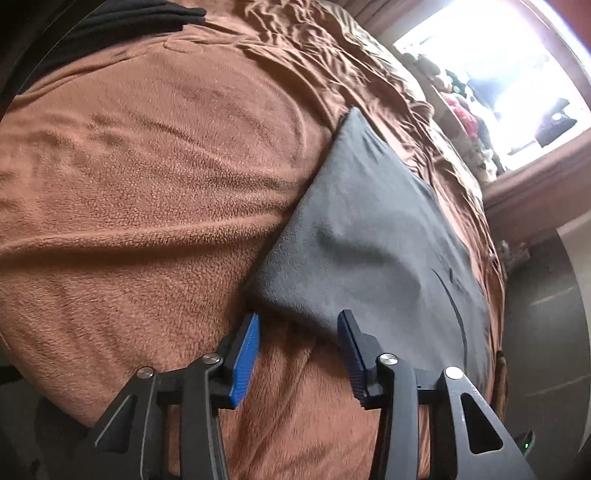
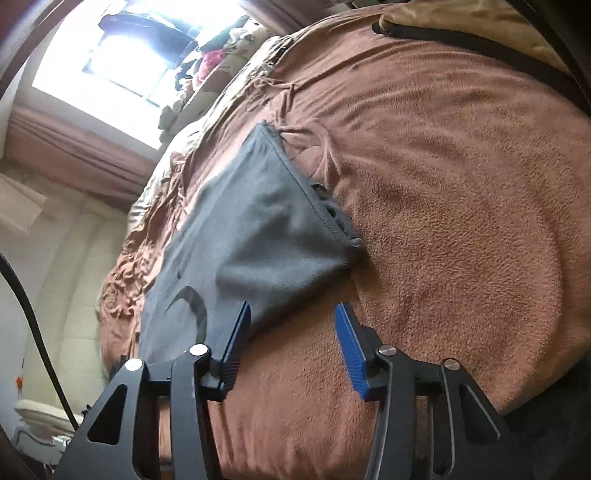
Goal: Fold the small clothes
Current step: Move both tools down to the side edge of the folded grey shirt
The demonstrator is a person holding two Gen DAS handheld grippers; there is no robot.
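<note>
Cloth (image 1: pixel 369 229), gray (dark curved print near one edge), lies flat on the brown blanket (image 1: pixel 147 184). Left gripper (image 1: pixel 299 325) and right gripper (image 2: pixel 291 314) gape, empty, at its near edge.

We see a brown fleece blanket (image 1: pixel 147 206) spread across the bed, wrinkled toward one o'clock. At two o'clock a bright window (image 1: pixel 498 70) glares above a cluttered sill (image 1: pixel 461 110). A black fabric (image 1: pixel 110 22) lies at eleven o'clock.
</note>
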